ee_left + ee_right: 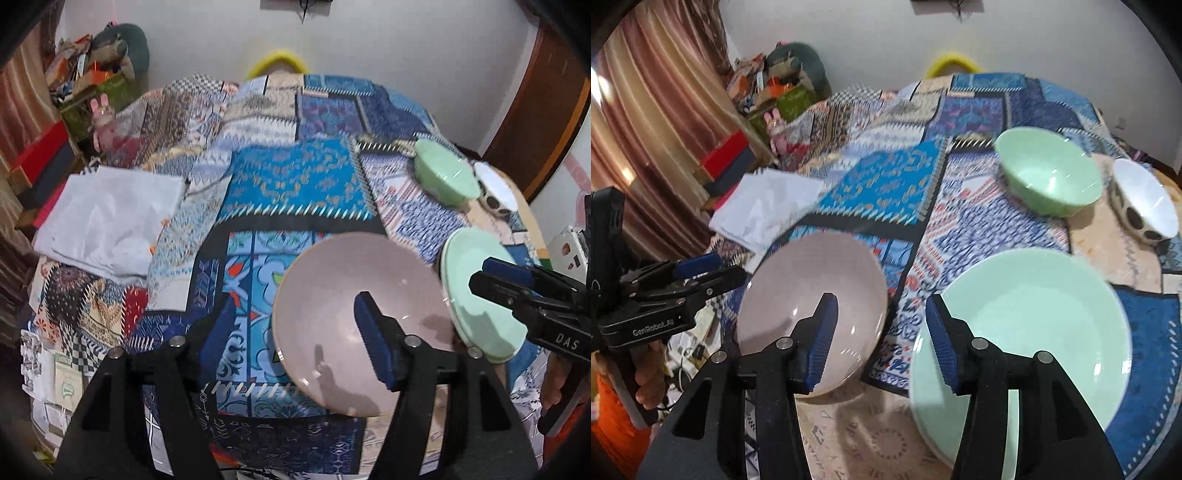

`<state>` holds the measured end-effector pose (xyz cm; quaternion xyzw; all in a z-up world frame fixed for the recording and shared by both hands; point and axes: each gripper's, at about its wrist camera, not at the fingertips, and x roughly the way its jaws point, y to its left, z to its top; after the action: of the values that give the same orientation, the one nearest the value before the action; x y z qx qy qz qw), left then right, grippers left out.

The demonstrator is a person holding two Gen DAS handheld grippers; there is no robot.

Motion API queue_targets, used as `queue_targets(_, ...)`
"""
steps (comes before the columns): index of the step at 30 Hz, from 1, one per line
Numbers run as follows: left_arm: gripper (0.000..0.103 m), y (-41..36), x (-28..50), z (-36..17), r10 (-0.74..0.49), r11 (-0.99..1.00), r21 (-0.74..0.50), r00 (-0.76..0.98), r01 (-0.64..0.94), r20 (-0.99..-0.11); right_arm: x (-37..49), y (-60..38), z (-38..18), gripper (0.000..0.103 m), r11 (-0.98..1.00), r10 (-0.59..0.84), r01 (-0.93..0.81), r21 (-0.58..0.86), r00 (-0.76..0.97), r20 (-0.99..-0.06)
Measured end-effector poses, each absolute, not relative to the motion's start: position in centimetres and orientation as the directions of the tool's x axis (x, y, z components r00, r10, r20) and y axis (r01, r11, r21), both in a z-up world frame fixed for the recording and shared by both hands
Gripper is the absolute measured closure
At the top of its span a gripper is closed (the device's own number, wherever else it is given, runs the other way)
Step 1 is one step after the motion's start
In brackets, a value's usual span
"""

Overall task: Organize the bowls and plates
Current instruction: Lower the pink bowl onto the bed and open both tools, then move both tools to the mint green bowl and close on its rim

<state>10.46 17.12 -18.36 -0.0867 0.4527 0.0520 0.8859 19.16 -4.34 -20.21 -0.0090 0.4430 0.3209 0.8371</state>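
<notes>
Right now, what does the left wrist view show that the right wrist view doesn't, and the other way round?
Only the left wrist view shows the left gripper from behind, open, one finger over the pink plate.

Only the right wrist view shows the right gripper from behind, open, between the plates, and the spotted bowl clearly.

Both show the pink plate, green plate, green bowl, white cloth and patterned tablecloth.
</notes>
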Motion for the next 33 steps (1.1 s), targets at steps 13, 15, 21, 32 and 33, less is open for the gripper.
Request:
queue_targets(13, 0.018, 11.5, 13.7, -12.6, -0.015, 0.995, -0.078, 0.702, -0.058, -0.712, 21.7, -10.6, -15.2, 0.044, 0.853, 0.484, -0.477, 0.211, 0.571, -0.664)
queue_targets(15, 0.018, 10.8, 14.9, -12.3, -0.032, 0.995, -0.090, 0.704, -0.046, -0.709, 22.4, -11.6, -14.9, 0.044, 0.864, 0.469, -0.460, 0.204, 0.589, -0.658)
queue_targets(21, 0.018, 9.0, 18.8, -12.0, -0.073, 0.994, -0.111, 0.714, -0.007, -0.697, 25.2, -14.2, -14.7, 0.044, 0.896, 0.418, -0.403, 0.185, 0.630, -0.655)
queue_targets(32, 0.020, 5.8, 27.2, -15.3, -0.109, 0.994, -0.102, 0.645, 0.048, -0.757, 30.2, -16.0, -16.8, 0.044, 0.916, 0.382, -0.351, 0.193, 0.619, -0.686)
queue_targets(33, 0.020, 5.7, 27.8, -15.6, -0.112, 0.993, -0.105, 0.641, 0.050, -0.760, 30.7, -15.8, -17.2, 0.044, 0.917, 0.379, -0.351, 0.191, 0.614, -0.692)
